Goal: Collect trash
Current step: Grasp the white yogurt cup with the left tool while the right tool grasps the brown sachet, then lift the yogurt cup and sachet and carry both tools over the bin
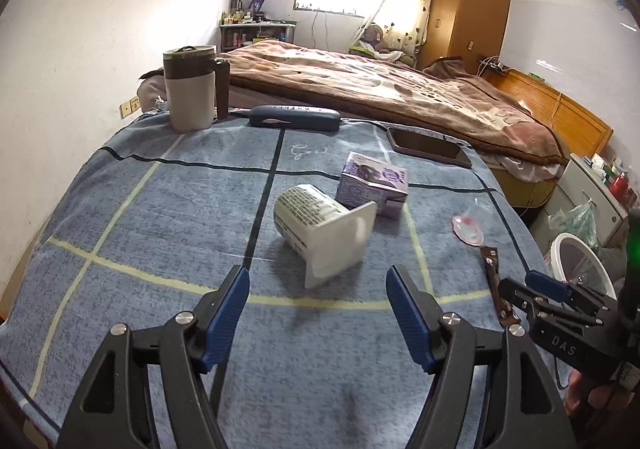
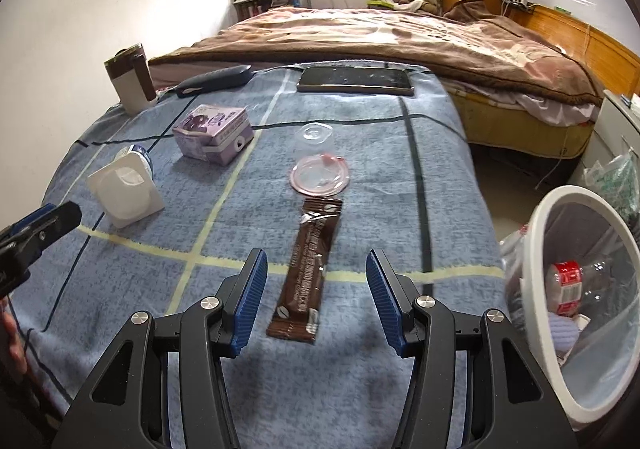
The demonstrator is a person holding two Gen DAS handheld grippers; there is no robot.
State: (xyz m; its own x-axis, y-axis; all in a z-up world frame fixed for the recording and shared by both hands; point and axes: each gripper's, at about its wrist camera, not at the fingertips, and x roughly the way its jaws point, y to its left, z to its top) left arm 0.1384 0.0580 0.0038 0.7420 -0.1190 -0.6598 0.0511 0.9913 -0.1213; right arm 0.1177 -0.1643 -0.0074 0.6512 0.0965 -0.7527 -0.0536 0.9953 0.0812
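Your left gripper (image 1: 318, 313) hangs empty with its jaws apart before the tipped cup (image 1: 320, 229); pinch its thin, crushable wall gently. Your right gripper (image 2: 316, 293), also agape and empty, straddles the flat wrapper (image 2: 308, 269), probably light and slippery; take its middle.

A table covered by a blue checked cloth (image 2: 360, 153) carries everything. Before the left tongs (image 1: 318, 313) lie a tipped white cup (image 1: 320, 229) and purple carton (image 1: 372, 185). Between the right tongs' (image 2: 316, 293) blades lies a brown sachet (image 2: 308, 269), with a clear lid (image 2: 320, 175) beyond it.
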